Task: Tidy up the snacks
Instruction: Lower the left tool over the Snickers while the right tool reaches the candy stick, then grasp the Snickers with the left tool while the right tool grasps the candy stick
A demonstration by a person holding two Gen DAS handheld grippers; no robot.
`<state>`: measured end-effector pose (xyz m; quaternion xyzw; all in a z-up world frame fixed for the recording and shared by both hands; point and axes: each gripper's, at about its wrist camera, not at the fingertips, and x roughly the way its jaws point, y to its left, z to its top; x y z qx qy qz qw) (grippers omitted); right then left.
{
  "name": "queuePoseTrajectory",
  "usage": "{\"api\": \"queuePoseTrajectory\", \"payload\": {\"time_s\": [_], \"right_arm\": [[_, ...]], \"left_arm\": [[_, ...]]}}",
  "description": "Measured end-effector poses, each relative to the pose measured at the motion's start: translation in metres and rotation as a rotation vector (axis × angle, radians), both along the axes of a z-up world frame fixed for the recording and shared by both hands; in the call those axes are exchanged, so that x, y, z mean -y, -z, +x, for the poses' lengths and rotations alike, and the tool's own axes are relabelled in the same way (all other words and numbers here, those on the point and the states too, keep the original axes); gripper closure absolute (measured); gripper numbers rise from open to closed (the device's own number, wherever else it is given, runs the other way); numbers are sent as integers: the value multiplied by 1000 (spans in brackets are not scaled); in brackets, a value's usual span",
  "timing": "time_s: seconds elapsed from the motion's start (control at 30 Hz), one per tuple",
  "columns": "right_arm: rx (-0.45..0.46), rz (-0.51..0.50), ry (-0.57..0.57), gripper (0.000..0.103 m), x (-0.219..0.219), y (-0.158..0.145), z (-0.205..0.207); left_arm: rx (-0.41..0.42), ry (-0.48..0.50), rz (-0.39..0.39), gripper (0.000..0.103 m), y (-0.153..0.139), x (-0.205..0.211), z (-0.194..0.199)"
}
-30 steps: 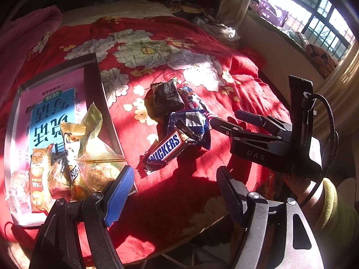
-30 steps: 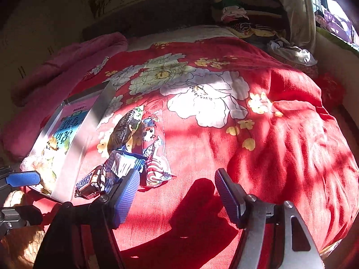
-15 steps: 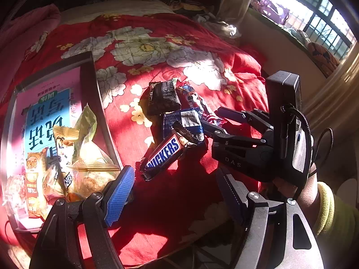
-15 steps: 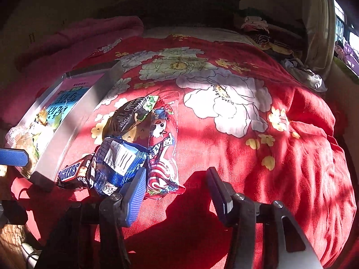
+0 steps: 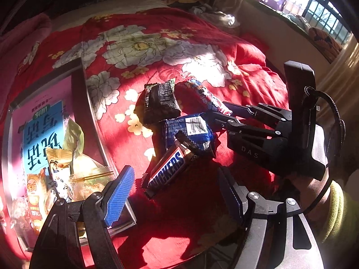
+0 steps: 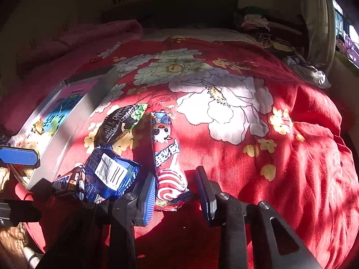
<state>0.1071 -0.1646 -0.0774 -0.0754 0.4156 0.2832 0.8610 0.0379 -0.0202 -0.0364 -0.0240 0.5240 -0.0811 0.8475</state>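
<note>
Several snacks lie on the red floral bedspread: a Snickers bar (image 5: 167,171), a blue packet (image 5: 190,132) (image 6: 110,174), a black packet (image 5: 161,103) (image 6: 119,121) and a long red-and-white cartoon packet (image 6: 167,157) (image 5: 206,96). My right gripper (image 6: 176,192) is open with its fingers on either side of the red-and-white packet's near end. It also shows in the left wrist view (image 5: 221,114). My left gripper (image 5: 177,192) is open and empty, just in front of the Snickers bar.
A silver tray (image 5: 89,116) (image 6: 74,121) on the left holds a pink-and-blue printed sheet and several yellow snack bags (image 5: 74,168). Pink bedding lies beyond it. Clothes and a window are at the far right.
My right gripper has moved forward to the snack pile, its open fingers now straddling the red-and-white packet's end. The left gripper has stayed nearly still.
</note>
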Motion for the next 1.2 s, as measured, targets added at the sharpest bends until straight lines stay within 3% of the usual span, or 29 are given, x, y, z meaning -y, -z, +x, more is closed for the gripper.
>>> {"api": "queuePoseTrajectory", "payload": {"time_s": [0.1,0.37,0.57,0.7,0.93,1.03,1.13,1.2], "right_arm": [[-17,75,8,69,8,-4,2],[-59,137,20,70,16,-4,6],[-25,107,15,68,7,-4,6],[-13,95,13,60,-1,-5,10],[-4,26,0,60,-6,4,13],[-17,33,-3,73,-1,4,12],[-51,110,11,78,10,1,13],[-69,169,24,78,18,-2,14]], "left_arm": [[-3,10,18,26,2,2,5],[-27,11,28,26,14,3,14],[-44,5,28,26,23,2,17],[-44,-3,23,26,26,1,18],[-52,-12,12,26,31,2,21],[-52,-15,11,27,33,4,22],[-45,-20,4,37,33,4,21],[-48,-20,-6,54,35,3,22]]}}
